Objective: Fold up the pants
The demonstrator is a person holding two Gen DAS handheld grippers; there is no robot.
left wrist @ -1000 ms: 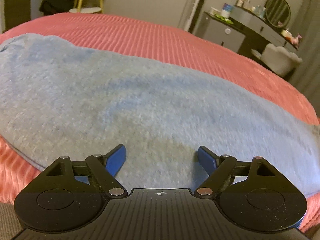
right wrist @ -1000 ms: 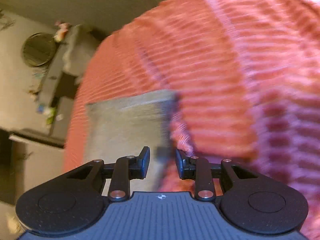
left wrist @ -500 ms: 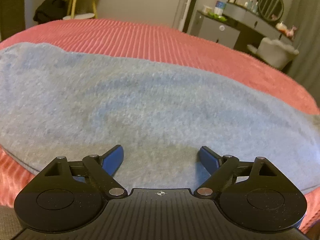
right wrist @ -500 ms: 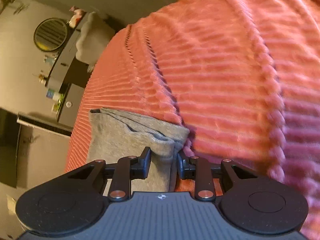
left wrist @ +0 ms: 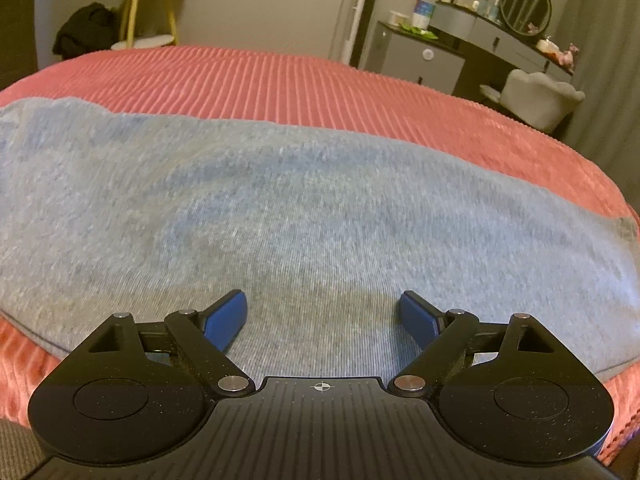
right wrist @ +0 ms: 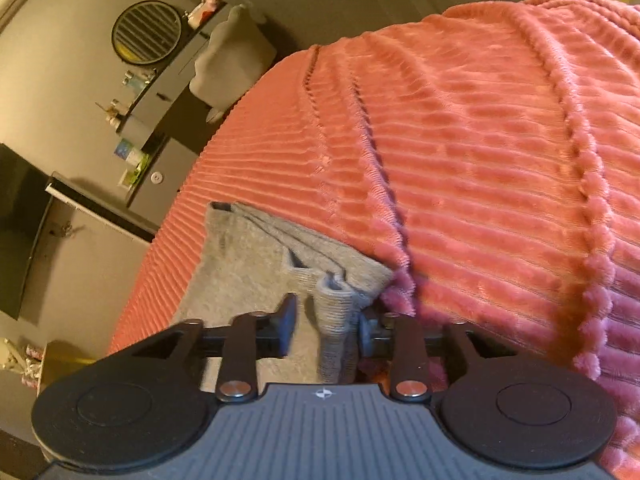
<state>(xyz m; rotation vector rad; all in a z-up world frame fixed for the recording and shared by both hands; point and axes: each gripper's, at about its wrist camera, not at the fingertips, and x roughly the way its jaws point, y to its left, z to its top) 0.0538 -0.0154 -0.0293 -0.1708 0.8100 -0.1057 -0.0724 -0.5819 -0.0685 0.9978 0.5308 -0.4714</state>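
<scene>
Grey pants lie spread flat across a pink ribbed bedspread. My left gripper hovers low over the near part of the fabric, its blue fingers wide open with nothing between them. In the right wrist view the layered leg ends of the pants lie on the bedspread. A ribbed cuff stands bunched upright between the jaws of my right gripper. Those jaws are opening: the left finger stands clear of the cuff, the right one is close beside it.
Beyond the bed's far edge stand a grey dresser with a round mirror, a pale padded chair, a yellow-legged side table and a dark heap of clothes. The bedspread rises in a ridge right of the cuff.
My right gripper's jaws, nearly shut on the pants' cuff before, have parted and the cuff now stands bunched between them; that view has rolled. The left gripper has barely moved.
</scene>
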